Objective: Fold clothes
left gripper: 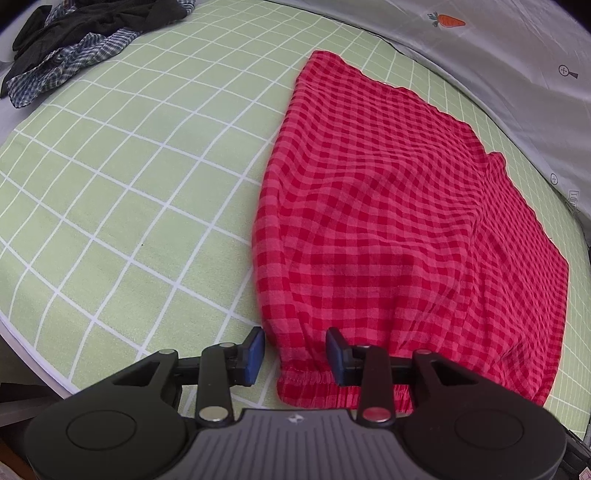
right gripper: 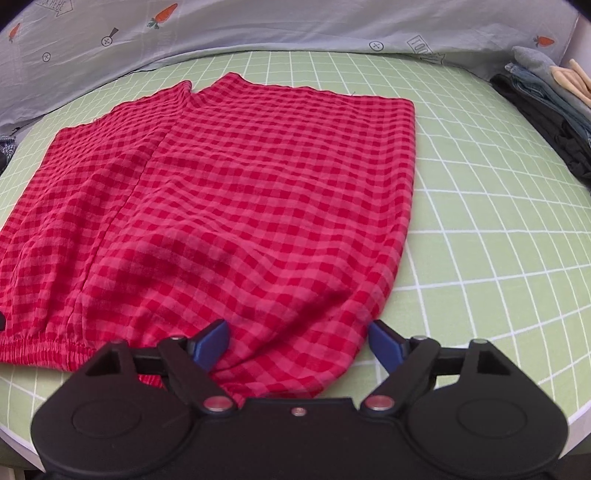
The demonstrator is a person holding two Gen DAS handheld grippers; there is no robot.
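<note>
The red checked shorts point(left gripper: 388, 206) lie flat on the green sheet point(left gripper: 129, 184), stretching ahead of both claws. My left claw point(left gripper: 295, 356) is spread over the waistband's corner, not pinching. My right claw point(right gripper: 297, 345) is spread wide astride the other corner. Dark clothes point(left gripper: 74, 40) lie far ahead-left.

Shorts point(left gripper: 388, 206) laid flat on mat point(left gripper: 129, 184), waistband nearest. Loose pile point(left gripper: 74, 40) dumped far left on mat. Folded stack point(right gripper: 550, 110) parked far right. Sheet point(right gripper: 258, 29) bunched behind mat. Grippers spotted over waistband corners.
</note>
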